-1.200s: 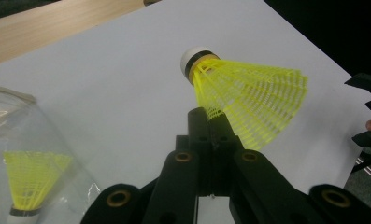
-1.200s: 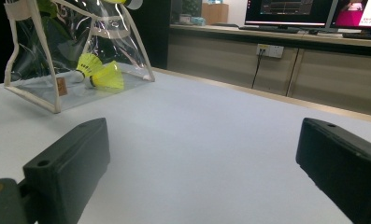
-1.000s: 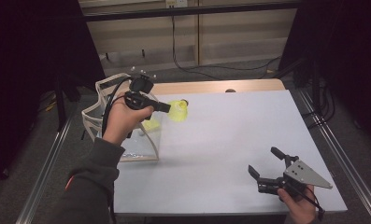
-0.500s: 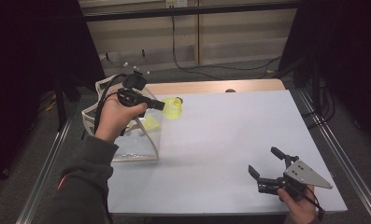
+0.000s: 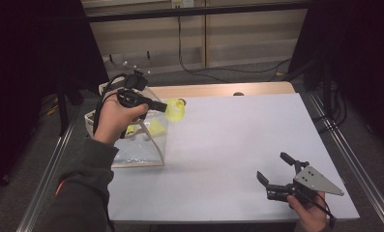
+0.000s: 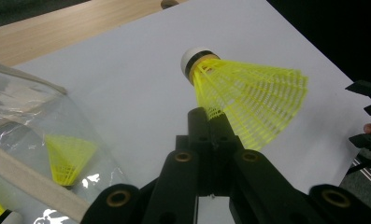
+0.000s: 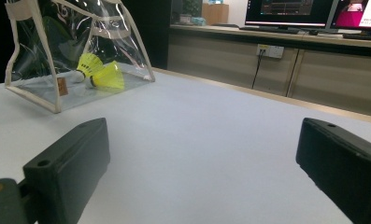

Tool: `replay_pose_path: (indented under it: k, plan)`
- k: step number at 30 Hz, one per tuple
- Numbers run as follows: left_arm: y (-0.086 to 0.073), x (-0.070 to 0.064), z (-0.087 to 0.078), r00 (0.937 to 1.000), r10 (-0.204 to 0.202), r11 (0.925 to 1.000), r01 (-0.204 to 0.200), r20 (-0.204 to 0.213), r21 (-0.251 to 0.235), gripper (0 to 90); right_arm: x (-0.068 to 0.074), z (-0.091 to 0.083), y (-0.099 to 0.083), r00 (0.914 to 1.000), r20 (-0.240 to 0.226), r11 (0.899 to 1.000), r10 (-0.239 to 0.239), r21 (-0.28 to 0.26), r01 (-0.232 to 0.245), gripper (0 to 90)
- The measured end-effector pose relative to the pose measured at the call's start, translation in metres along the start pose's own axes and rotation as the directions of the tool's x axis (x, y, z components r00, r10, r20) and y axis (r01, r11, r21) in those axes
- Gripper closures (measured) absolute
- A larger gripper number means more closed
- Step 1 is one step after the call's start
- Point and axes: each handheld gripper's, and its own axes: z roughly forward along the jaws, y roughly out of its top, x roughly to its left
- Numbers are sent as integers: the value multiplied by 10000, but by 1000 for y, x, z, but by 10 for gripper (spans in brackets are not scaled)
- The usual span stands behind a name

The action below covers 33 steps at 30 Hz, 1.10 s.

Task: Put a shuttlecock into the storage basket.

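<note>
Far left of the table (image 5: 218,145): a clear bag (image 5: 131,140) with pale trim stands open, two yellow shuttlecocks (image 7: 101,74) lying inside. Above its right edge the left gripper (image 5: 161,105) is held in the air, jaws pressed together on the skirt of a yellow shuttlecock (image 6: 246,100) — white cork tip pointing away from the bag. Well apart, at the near right corner, the right gripper (image 5: 274,175) sits low over the white surface — jaws spread wide, nothing between them.
</note>
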Motion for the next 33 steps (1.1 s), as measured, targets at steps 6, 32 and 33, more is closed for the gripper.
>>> replay_pose_path:
  k: [6, 32, 33]
  plan:
    - [1, 0, -4, 10000, -45, 10000, 45, -39, -59, 900, 0, 0, 0, 10000, -8, 10000, 21, 14, -21, 28]
    - [7, 6, -24, 9995, -165, 9999, 164, -286, -39, 900, 0, 0, 0, 10000, -10, 10000, 21, -2, -21, 27]
    - [7, 6, -25, 9993, -191, 9998, 190, -322, -62, 900, 0, 0, 0, 10000, 3, 10000, 22, 7, -22, 27]
